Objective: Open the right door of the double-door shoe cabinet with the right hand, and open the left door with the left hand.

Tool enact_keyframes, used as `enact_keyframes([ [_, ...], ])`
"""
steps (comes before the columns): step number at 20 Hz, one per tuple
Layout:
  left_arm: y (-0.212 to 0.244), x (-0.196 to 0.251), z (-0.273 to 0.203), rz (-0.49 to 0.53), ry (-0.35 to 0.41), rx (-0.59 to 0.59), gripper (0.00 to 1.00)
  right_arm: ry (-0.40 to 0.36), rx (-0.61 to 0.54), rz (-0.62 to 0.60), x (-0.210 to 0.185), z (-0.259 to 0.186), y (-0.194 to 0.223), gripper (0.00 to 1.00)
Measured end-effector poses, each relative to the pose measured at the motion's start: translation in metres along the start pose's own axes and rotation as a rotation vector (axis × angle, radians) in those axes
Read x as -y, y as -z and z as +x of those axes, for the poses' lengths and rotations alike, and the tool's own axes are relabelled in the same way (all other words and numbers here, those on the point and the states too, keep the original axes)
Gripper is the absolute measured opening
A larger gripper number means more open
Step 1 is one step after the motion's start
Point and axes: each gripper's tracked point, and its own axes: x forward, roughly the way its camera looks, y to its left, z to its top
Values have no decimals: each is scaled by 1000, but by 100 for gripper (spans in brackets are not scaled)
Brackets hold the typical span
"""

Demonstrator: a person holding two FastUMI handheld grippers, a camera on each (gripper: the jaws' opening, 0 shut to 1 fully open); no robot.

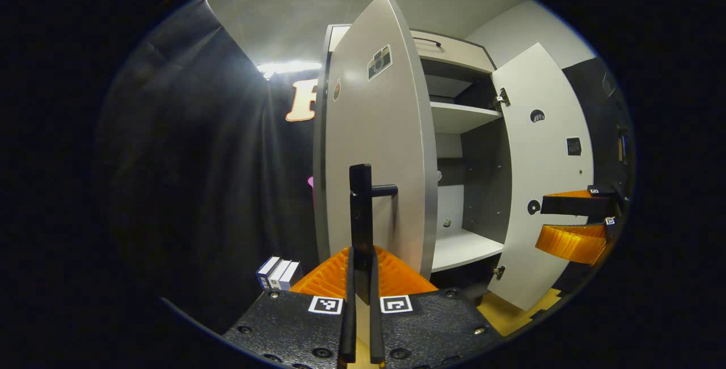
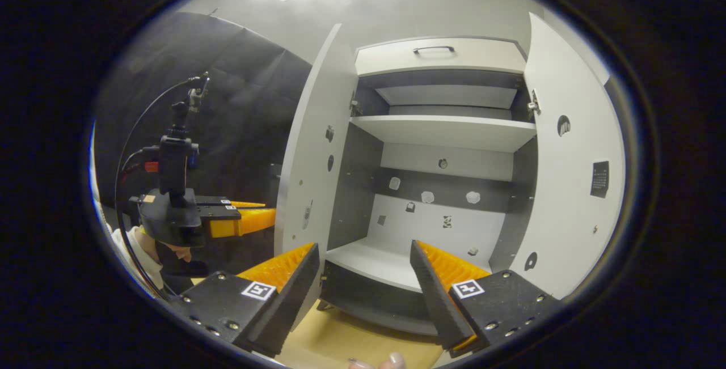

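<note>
Grey ceiling (image 2: 454,0), yellow floor (image 2: 340,340), black cloth (image 1: 187,159)

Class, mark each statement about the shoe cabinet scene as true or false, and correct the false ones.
1. Both cabinet doors are open. True: the left door and the right door both stand swung out.
2. The left gripper is closed on the left door's handle. True.
3. The right gripper is clamped on the right door. False: its fingers are spread apart, holding nothing.
4. Shoes fill the shelves. False: no shoes are visible.
</note>
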Motion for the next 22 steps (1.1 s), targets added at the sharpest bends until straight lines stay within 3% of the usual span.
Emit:
enact_keyframes([
  [5, 2, -26, -5, 0, -37, 6, 6, -11, -8, 6, -10, 7, 4, 96],
  [6, 3, -33, -7, 10, -54, 8, 9, -9, -6, 8, -10, 8, 3, 96],
  [11, 14, -80, -8, -1, -155, -5, 2, -12, -1, 23, -19, 19, 2, 96],
  [13, 13, -80, -13, -35, -124, 14, 2, -12, -9, 18, -22, 24, 4, 96],
  [22, 14, -81, -15, 22, -115, 23, 1, -12, -32, 24, -35, 34, 14, 97],
])
